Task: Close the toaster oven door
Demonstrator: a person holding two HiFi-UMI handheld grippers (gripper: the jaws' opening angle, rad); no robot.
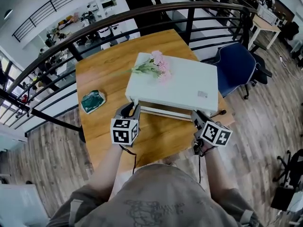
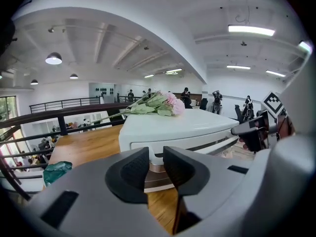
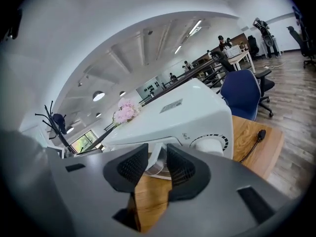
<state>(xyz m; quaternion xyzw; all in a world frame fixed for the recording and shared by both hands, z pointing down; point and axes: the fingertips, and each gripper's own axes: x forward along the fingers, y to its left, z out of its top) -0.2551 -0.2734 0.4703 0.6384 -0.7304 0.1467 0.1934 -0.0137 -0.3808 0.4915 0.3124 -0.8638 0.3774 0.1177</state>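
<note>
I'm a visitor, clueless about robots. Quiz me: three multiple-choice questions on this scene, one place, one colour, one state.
1. Where do the pink flowers lie? A in a vase; B on top of the toaster oven; C in a sink.
2. What colour is the chair? A blue; B red; C yellow.
3. The left gripper has jaws: A clamped on the flowers; B holding a cup; C slightly apart, gripping nothing.
Answers: B, they rest on its white top; A, blue seat; C, a gap between bare pads.

Toaster oven door (image 1: 163, 111): thin edge only, face hidden under oven housing (image 1: 180, 79) | top label (image 1: 202, 94): print too small to read | green object (image 1: 93, 101): unidentifiable | table (image 1: 104, 65): near edge covered by person's torso (image 1: 161, 197) | distant people (image 2: 216, 101): too small to detail.
</note>
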